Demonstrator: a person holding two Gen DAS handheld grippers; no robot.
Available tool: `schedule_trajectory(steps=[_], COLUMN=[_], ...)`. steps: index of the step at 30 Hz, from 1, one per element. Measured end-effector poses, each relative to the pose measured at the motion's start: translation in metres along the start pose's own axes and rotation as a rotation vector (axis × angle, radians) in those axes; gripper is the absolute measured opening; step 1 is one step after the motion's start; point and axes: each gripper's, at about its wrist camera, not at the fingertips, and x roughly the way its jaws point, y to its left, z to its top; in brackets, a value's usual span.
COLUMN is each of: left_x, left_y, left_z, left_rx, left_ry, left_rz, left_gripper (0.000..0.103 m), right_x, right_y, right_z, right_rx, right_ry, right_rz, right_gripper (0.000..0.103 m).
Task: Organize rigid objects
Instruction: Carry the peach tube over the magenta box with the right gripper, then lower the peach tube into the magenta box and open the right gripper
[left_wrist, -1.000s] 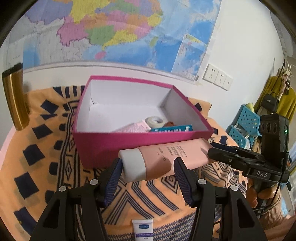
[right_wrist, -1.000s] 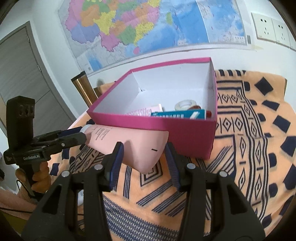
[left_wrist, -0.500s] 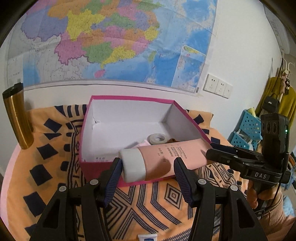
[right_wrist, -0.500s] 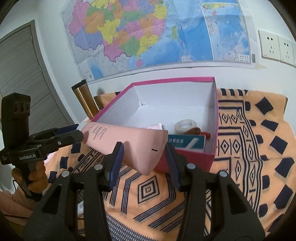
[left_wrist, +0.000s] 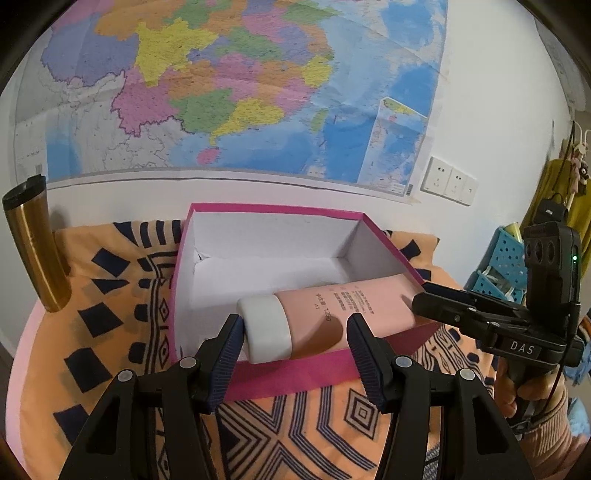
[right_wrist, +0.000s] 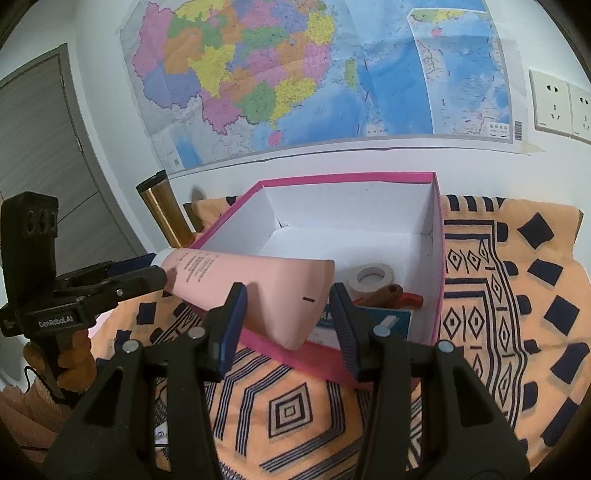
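The pink box (right_wrist: 439, 266) is open on top. Its back half, toward 12 o'clock, is bare white floor. The near right corner, at about 4 o'clock inside it, is taken by a tape roll (right_wrist: 371, 277), a red-handled tool (right_wrist: 404, 297) and a blue carton (right_wrist: 391, 323). A pink tube (left_wrist: 343, 314) lies across the front rim. At 9 o'clock a gold flask (left_wrist: 35, 247) stands near the box. At 3 o'clock lies bare patterned cloth (right_wrist: 517, 302).

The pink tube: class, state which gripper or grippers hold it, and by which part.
Both hold the pink tube: the left gripper clamps its white cap end, the right gripper its flat crimped end, above the pink box.
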Motion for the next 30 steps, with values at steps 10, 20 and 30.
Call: schedule_trajectory(steps=[10,20,30], left_x=[0.013,0.026,0.041], left_y=[0.011,0.02,0.028], left_z=[0.007,0.012,0.014], left_rx=[-0.02,-0.029,-0.037], left_ry=[0.009,0.023,0.042], left_rz=[0.017,0.032,0.054], left_gripper=[0.058,0.058,0.058], right_x=[0.019,0.036,0.052], right_y=[-0.006,-0.011,-0.016], right_z=[0.01,0.017,0.021], right_rx=[0.013,0.025,0.038], right_ry=[0.016,0.033,0.052], right_rz=[0.003,-0.001,-0.005], right_gripper=[0.049,0.049,0.049])
